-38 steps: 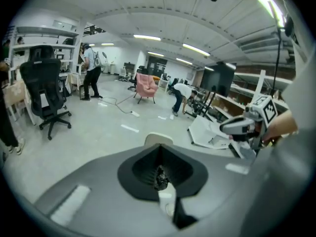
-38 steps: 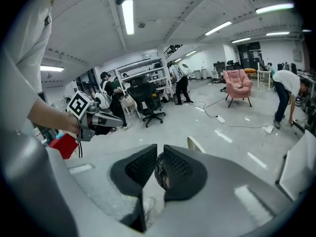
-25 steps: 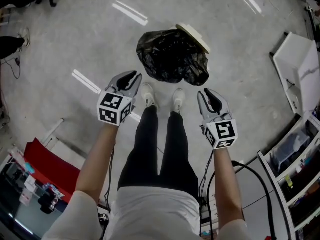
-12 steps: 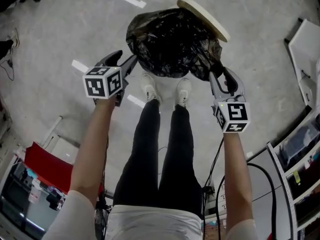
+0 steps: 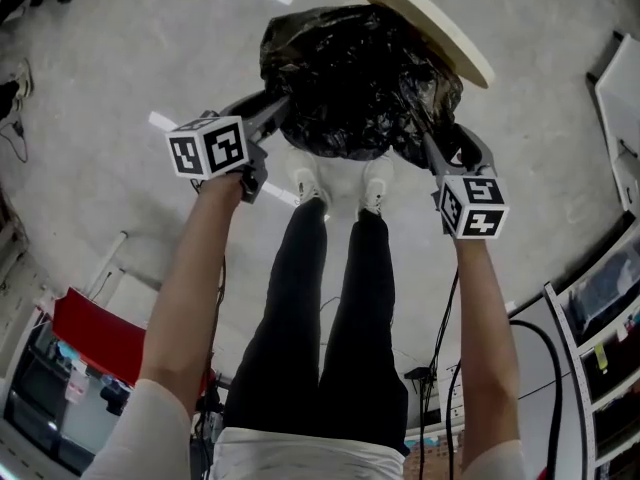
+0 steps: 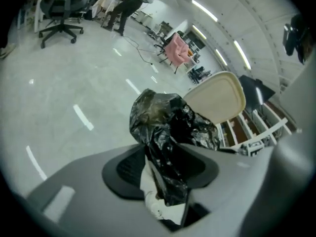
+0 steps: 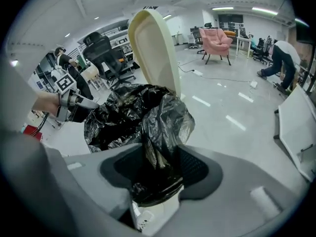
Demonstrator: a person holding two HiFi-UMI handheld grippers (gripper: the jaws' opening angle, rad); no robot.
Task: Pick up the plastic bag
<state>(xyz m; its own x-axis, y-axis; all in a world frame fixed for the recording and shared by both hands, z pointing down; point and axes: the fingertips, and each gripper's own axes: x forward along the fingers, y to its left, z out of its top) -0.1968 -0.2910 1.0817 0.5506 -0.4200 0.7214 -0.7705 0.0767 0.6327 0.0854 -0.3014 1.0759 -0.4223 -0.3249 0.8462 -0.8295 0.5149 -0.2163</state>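
The black plastic bag (image 5: 360,78) hangs crumpled off the floor between my two grippers, above the person's white shoes. My left gripper (image 5: 275,108) holds its left edge; black film (image 6: 168,122) runs down between the pads while the jaws are closing. On the bag's right edge is my right gripper (image 5: 440,143). There a bunched strip of the bag (image 7: 148,127) sits pinched between the pads, though the jaws are opening. A flat cream lid (image 5: 430,28) sticks out at the bag's far side.
The person's legs and white shoes (image 5: 310,183) are right under the bag. A red object (image 5: 90,333) lies at lower left and shelving (image 5: 610,308) stands at right. Office chairs (image 6: 59,9), a pink armchair (image 7: 217,41) and a bent-over person (image 7: 281,58) are farther off.
Both grippers reached forward to the bag's two sides and took hold of it. The bag with the cream lid has risen off the floor, closer to the head camera.
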